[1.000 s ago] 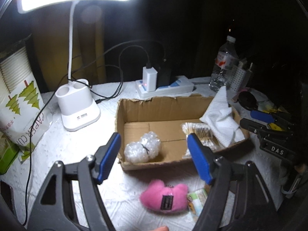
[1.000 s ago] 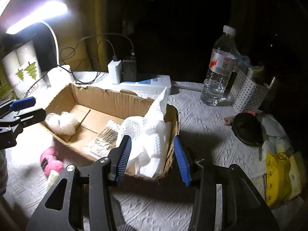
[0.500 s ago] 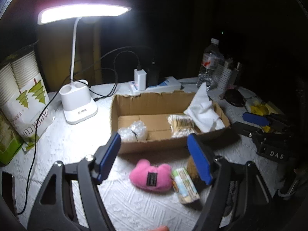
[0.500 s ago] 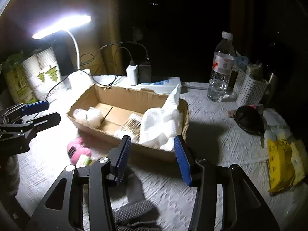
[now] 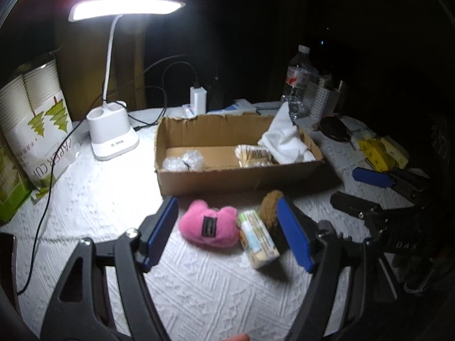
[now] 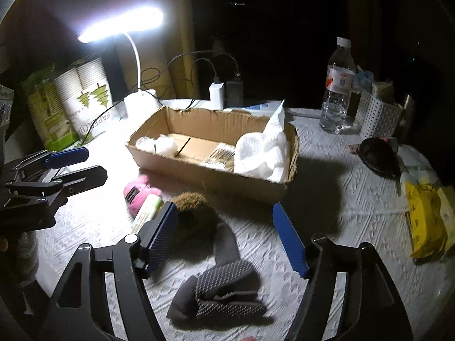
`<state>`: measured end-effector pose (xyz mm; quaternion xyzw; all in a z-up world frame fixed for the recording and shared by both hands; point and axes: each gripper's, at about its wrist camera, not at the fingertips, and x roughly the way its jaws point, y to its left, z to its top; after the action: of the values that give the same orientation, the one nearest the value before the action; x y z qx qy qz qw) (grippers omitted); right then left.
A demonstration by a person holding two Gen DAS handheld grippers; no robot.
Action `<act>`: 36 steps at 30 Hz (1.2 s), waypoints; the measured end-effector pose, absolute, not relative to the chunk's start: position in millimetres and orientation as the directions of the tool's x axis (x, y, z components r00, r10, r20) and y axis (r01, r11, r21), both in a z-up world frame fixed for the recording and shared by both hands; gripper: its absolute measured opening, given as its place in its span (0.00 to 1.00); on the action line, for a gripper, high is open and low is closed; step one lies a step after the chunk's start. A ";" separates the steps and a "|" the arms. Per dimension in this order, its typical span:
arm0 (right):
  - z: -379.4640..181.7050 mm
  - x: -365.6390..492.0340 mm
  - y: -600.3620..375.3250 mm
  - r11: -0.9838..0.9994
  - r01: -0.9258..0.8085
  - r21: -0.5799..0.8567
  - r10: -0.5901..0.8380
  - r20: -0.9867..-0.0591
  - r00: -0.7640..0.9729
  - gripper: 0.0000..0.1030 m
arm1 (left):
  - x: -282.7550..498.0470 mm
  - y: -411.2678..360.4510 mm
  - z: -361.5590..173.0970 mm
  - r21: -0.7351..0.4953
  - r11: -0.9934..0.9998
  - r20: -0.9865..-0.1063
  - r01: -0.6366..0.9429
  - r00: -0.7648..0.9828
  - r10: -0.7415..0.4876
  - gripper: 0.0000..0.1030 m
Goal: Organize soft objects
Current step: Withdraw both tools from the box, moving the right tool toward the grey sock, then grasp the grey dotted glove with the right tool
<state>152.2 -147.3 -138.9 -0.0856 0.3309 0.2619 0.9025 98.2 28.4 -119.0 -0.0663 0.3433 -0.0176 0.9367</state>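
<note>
A cardboard box (image 5: 241,176) (image 6: 216,180) holds a white cloth (image 5: 287,142) (image 6: 263,153), a cotton swab pack (image 5: 253,155) and a clear bubble-wrap bundle (image 5: 183,162) (image 6: 156,143). In front of it lie a pink plush (image 5: 209,227) (image 6: 139,194), a small tissue pack (image 5: 257,238) (image 6: 146,213), a brown furry toy (image 5: 270,206) (image 6: 194,213) and a grey sock (image 6: 224,289). My left gripper (image 5: 227,233) is open above the pink plush and tissue pack. My right gripper (image 6: 224,236) is open above the sock and brown toy.
A lit desk lamp (image 5: 112,130), a paper-cup sleeve (image 5: 37,130), a power strip with chargers (image 5: 199,99), a water bottle (image 6: 337,85), a white basket (image 6: 378,116), a black pouch (image 6: 378,156) and yellow packs (image 6: 426,218) stand around the box.
Both grippers have pulled back and up from the box. The pink plush, tissue pack, brown toy and sock have come into view in front of it. The white cloth stays in the box.
</note>
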 end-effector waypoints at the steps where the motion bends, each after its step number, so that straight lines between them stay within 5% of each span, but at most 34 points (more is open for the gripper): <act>1: -141.3 151.0 -147.5 0.847 -0.531 0.021 0.417 -0.645 0.640 0.72 | 96.9 27.5 -120.1 -0.137 0.991 -0.643 -0.011 0.762 -0.080 0.71; 34: -222.6 130.9 -151.1 0.814 -0.575 0.083 0.436 -0.742 0.510 0.72 | 89.3 -18.5 -165.0 -0.094 0.996 -0.735 0.000 0.674 -0.069 0.71; 36: -221.9 132.9 -153.2 0.812 -0.576 0.097 0.446 -0.741 0.503 0.67 | 90.3 -20.1 -165.1 -0.089 0.996 -0.737 0.000 0.672 -0.066 0.72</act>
<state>132.9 -153.2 -221.9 -0.0813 0.4012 0.2960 0.8630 90.3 -20.1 -165.1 -0.0407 0.4043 -0.0180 0.9136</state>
